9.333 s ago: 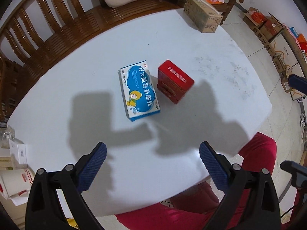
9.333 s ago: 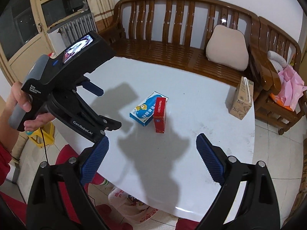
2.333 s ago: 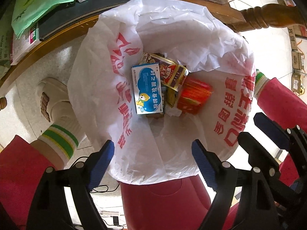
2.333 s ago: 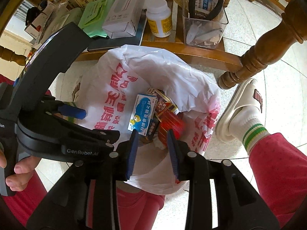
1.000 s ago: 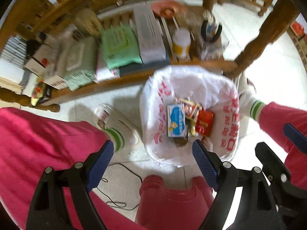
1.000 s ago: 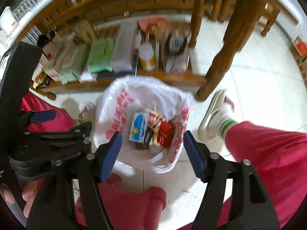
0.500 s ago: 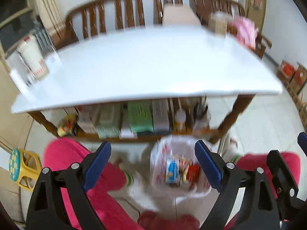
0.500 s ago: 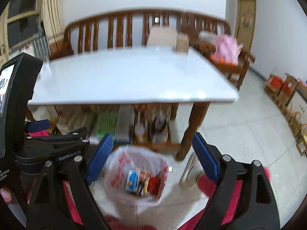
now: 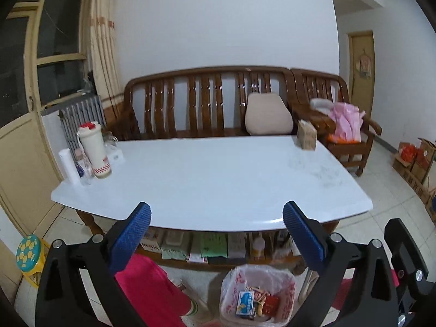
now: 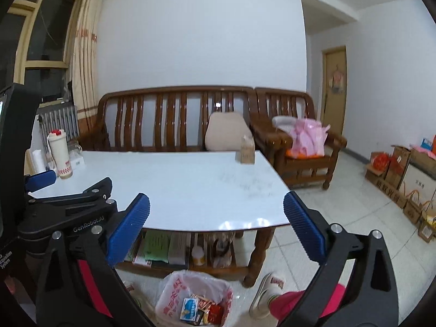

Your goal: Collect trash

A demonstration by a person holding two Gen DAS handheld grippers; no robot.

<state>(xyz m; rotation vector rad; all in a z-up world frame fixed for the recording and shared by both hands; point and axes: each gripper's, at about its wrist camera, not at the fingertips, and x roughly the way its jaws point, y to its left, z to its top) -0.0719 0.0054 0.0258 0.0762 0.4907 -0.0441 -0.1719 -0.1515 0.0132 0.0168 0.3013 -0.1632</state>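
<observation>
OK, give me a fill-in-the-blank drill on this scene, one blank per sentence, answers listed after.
1. The blue medicine box lies inside the white plastic ____ bag.
2. The white plastic bag sits on the floor under the ____.
3. The left gripper and right gripper both hold ____.
4. The small brown paper bag stands on the white table in front of the wooden ____.

Answers: trash; table; nothing; bench
</observation>
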